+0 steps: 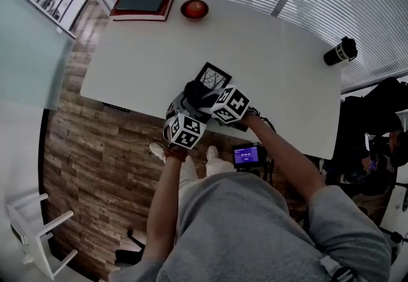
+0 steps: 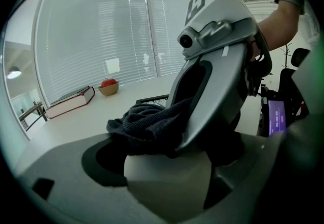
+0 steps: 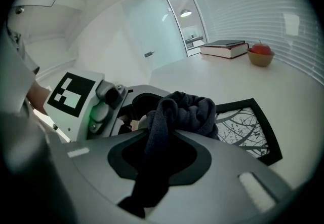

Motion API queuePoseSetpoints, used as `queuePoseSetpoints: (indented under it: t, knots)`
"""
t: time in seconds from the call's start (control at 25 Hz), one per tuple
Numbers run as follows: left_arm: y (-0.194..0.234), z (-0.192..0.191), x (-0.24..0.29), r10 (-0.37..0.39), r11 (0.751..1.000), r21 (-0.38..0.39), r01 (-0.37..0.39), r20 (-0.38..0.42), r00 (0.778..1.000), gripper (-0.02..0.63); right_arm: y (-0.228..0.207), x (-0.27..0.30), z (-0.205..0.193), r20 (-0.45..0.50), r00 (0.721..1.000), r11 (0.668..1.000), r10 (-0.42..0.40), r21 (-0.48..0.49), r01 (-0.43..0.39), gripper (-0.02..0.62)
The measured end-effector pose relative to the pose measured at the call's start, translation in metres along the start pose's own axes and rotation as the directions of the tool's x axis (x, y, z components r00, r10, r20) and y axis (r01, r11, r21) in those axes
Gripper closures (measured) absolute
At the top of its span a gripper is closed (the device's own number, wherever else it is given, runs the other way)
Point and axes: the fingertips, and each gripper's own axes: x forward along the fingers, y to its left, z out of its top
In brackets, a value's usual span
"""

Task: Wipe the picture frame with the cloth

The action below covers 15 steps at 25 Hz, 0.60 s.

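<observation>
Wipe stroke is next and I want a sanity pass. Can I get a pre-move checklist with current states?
1. Cloth gripped by right gripper: ok, it runs down between the jaws.
2. Left gripper free of the cloth: cannot tell, the cloth is bunched right over its jaws.
3. Picture frame flat on the table: ok.
4. Frame steadied by a gripper: not ok, neither one is on it.
5. Cloth touching the frame: cannot tell, it sits at the frame's near corner.
6. Book, bowl and black bottle out of the wipe path: ok, they are far off.
</observation>
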Motion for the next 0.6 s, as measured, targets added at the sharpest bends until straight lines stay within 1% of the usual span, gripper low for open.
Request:
queuePoseSetpoints:
  t: [0.08,0.12,0.16,0.2,0.24,0.28,0.32,0.4,0.44,0.48,0.52,0.56,0.6]
  knots:
    - [-0.001,-0.001,0.0,0.0,1.0,0.0,0.0,-0.001,1.0,0.132,0.0,-0.006,0.003,0.033,0.999,0.999,0.04,0.011,-0.04,0.503]
    - [-0.001,-0.001,0.0,0.0,1.0,0.0,0.0,-0.001,1.0,0.133,-0.003,-0.013,0.008,0.066,0.997,0.999,0.048,0.016,-0.049,0.502]
    - [-0.001,-0.001,0.0,-0.001,1.0,0.001,0.001,-0.001,1.0,0.133,-0.01,-0.023,0.015,0.111,0.993,0.999,0.039,0.019,-0.041,0.501]
    - [-0.001,0.0,0.0,-0.001,1.0,0.001,0.001,-0.001,1.0,0.132,-0.021,-0.036,0.024,0.165,0.986,1.0,0.008,0.018,-0.012,0.5]
    - [-0.001,0.0,0.0,-0.001,1.0,0.002,0.001,-0.001,1.0,0.133,-0.035,-0.052,0.034,0.222,0.974,0.999,-0.04,0.013,0.038,0.5]
    - [-0.001,0.0,0.0,-0.001,1.0,0.003,0.001,0.0,1.0,0.133,-0.051,-0.068,0.044,0.276,0.956,0.994,-0.102,0.003,0.105,0.499]
    - [-0.001,0.0,0.0,-0.001,1.0,0.003,0.001,0.001,1.0,0.133,-0.069,-0.086,0.052,0.322,0.931,0.983,-0.173,-0.007,0.185,0.499]
    - [-0.001,0.0,-0.001,-0.002,1.0,0.004,0.002,0.001,1.0,0.133,-0.103,-0.117,0.061,0.377,0.87,0.937,-0.318,-0.013,0.348,0.497]
    - [-0.001,0.0,-0.001,-0.002,1.0,0.003,0.002,0.002,1.0,0.133,-0.118,-0.128,0.06,0.378,0.846,0.91,-0.377,-0.018,0.413,0.497]
    - [-0.001,0.0,-0.001,-0.002,1.0,0.002,0.002,0.002,1.0,0.133,-0.13,-0.134,0.056,0.359,0.834,0.888,-0.42,-0.03,0.46,0.497]
    - [-0.001,0.0,-0.001,-0.001,1.0,0.001,0.001,0.001,1.0,0.133,-0.14,-0.134,0.049,0.322,0.834,0.873,-0.448,-0.046,0.486,0.497]
    - [-0.001,0.0,0.0,-0.001,1.0,0.001,0.001,-0.001,1.0,0.133,-0.148,-0.13,0.039,0.275,0.844,0.868,-0.46,-0.061,0.493,0.497]
    - [-0.001,0.0,0.0,-0.001,1.0,0.001,0.001,-0.002,1.0,0.133,-0.152,-0.123,0.028,0.229,0.86,0.874,-0.457,-0.064,0.482,0.497]
